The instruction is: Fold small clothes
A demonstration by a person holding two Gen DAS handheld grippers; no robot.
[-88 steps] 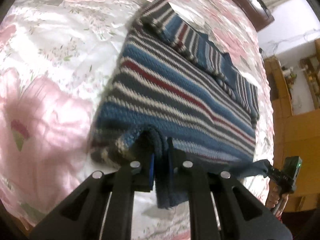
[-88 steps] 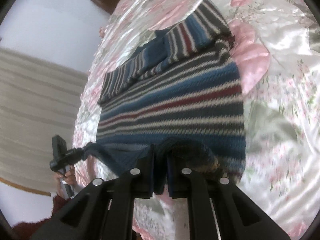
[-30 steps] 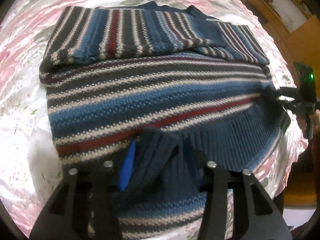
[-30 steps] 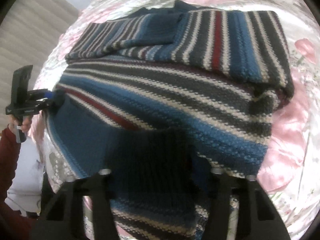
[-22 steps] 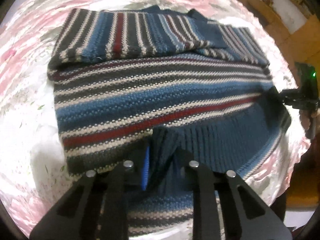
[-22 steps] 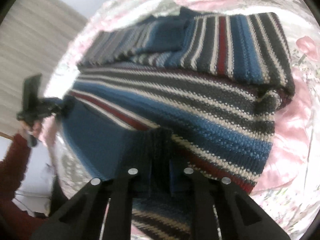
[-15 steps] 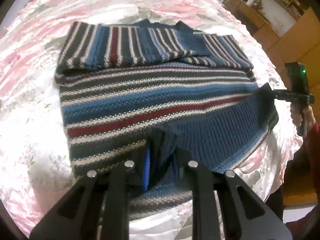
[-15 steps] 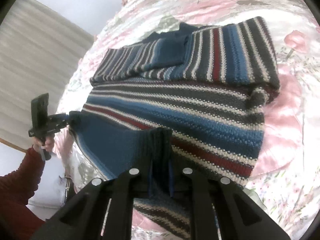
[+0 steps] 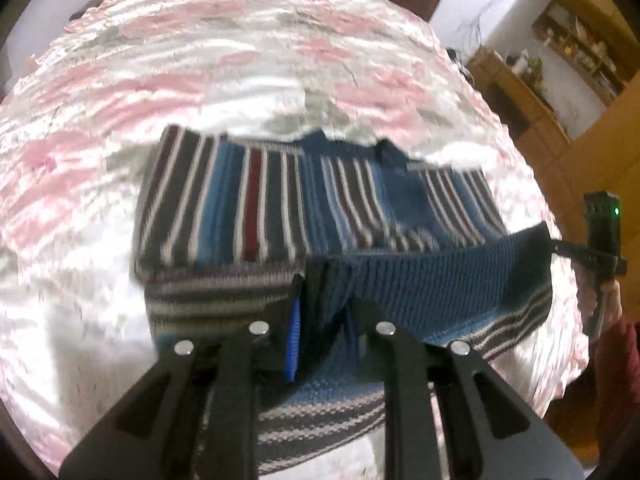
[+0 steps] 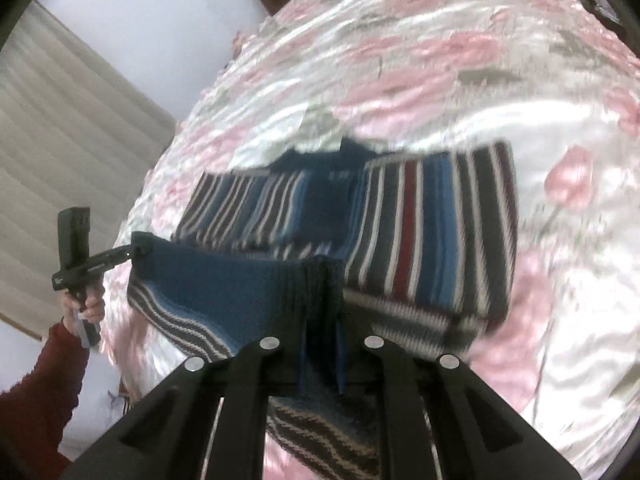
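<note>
Left gripper (image 9: 320, 312) and right gripper (image 10: 322, 332), fingers closed on opposite corners of the ribbed hem of the blue, grey, white and red striped knitted sweater (image 9: 260, 208) lying on the pink floral satin bedspread (image 9: 200, 60), hold the hem raised over the body. The fold should land best if both corners travel level and reach the sleeves folded across the chest together. Wooden shelving (image 9: 532, 92) at far right stands well apart; nothing obstructs.
</note>
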